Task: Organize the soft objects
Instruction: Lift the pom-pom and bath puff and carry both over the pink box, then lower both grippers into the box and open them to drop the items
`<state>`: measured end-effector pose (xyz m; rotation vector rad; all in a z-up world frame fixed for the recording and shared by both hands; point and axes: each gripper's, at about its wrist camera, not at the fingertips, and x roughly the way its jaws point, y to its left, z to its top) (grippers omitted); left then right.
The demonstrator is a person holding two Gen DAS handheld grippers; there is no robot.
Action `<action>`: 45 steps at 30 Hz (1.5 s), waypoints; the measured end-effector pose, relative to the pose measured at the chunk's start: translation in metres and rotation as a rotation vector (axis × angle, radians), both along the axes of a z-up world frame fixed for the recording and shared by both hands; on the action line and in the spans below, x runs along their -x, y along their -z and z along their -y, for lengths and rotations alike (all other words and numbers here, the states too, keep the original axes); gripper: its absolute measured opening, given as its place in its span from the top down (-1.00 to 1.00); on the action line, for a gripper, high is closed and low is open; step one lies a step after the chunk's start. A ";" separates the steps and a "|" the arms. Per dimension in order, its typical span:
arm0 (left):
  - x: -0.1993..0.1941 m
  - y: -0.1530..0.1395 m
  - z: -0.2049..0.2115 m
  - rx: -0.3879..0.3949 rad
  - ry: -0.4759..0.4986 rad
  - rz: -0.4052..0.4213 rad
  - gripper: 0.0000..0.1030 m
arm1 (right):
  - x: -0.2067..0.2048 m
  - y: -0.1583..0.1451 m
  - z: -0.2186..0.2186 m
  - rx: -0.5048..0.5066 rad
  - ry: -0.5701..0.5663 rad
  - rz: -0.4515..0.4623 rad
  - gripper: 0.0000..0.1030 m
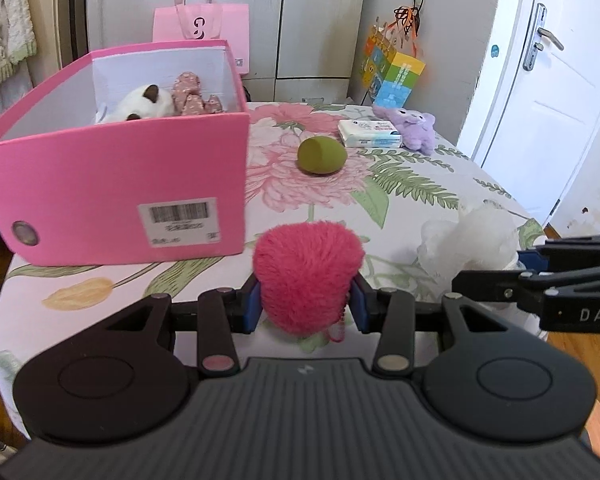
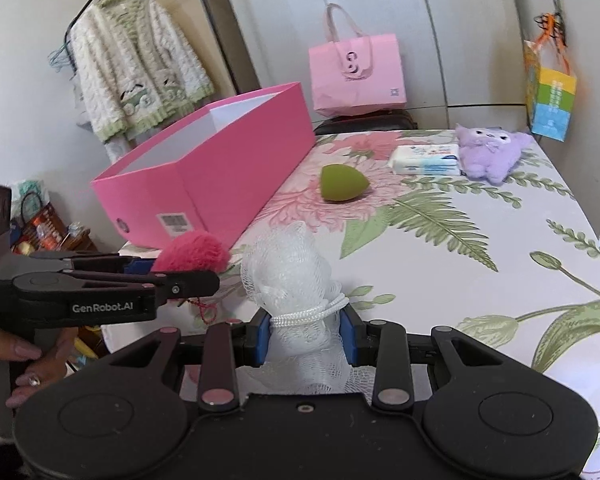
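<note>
Near the front edge of the worktop (image 2: 480,240), both grippers are loaded. The left gripper (image 1: 305,304) has its jaws clenched on a pink pompom (image 1: 306,270); the right gripper (image 2: 306,338) grasps a white mesh bath pouf (image 2: 292,268) at its cord, probably for a carry to the pink box (image 1: 120,184) at the left edge. That box holds a white plush cat (image 1: 144,106) and a floral fabric toy (image 1: 192,94). A green sponge (image 1: 322,155), tissue pack (image 1: 369,133) and purple plush (image 1: 414,126) wait toward the far edge.

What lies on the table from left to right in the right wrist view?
Pink box → pink pompom → white mesh puff → green sponge → tissue pack → purple plush.
</note>
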<state>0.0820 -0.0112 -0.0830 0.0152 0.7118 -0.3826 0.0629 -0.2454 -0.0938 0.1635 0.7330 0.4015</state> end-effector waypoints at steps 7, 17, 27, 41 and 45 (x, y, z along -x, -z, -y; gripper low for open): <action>0.006 -0.013 -0.024 0.001 0.084 -0.068 0.18 | 0.009 -0.016 -0.020 0.056 -0.121 0.008 0.24; 0.010 -0.056 -0.058 -0.046 0.090 0.019 0.18 | 0.006 -0.052 -0.055 0.042 -0.253 0.078 0.23; -0.015 -0.092 -0.085 -0.007 0.057 0.122 0.17 | -0.028 -0.098 -0.088 -0.010 -0.289 0.232 0.20; -0.087 -0.109 -0.114 0.022 -0.033 0.194 0.17 | -0.123 -0.111 -0.129 -0.066 -0.287 0.189 0.19; -0.119 -0.104 -0.120 0.006 -0.075 0.168 0.17 | -0.159 -0.103 -0.143 -0.045 -0.293 0.137 0.19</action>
